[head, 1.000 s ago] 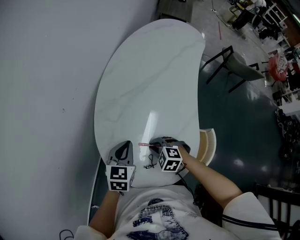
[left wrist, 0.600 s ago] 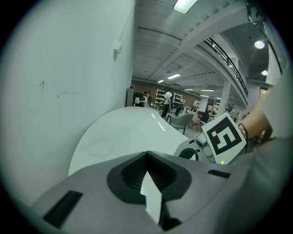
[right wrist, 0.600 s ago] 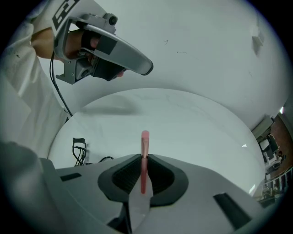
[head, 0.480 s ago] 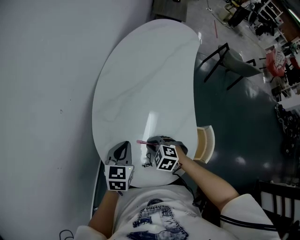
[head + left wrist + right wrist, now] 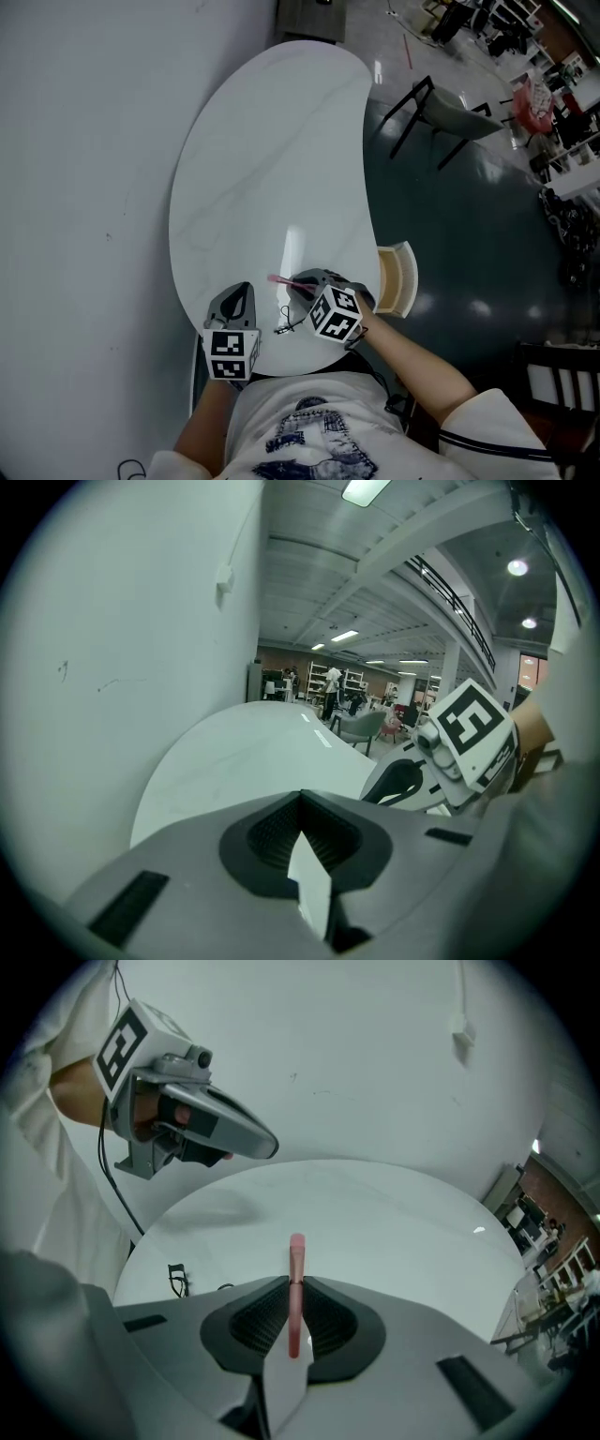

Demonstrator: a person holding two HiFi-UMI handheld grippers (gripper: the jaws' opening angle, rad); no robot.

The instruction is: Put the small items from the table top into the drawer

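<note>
White stone-look bench [image 5: 272,141], kidney-shaped, set against a pale wall [image 5: 75,141]. Beyond its far right side, on the dark floor, a grey chair [image 5: 448,111] with black legs, well apart from the work.

Under the bench's right edge, near the person, a light-wood drawer [image 5: 394,279], pulled open.

At the near left edge of the bench, left hand-held gripper [image 5: 242,291], angled down over the surface; jaws pressed fully together in the left gripper view [image 5: 300,803], nothing between them.

Just to its right, right hand-held gripper [image 5: 302,284], between the left one and the drawer, pointing steeply down; jaws narrowed and clamped on a slim pink stick [image 5: 296,1252].

On the bench below the right hand-held gripper, a small black wire item [image 5: 286,321], lying loose near the near edge, also seen at lower left of the right gripper view [image 5: 176,1279].

Pink stick [image 5: 279,280] gripped along its length between the ribbed pads, free end poking out past the fingertips toward the wall side, not in the drawer.
</note>
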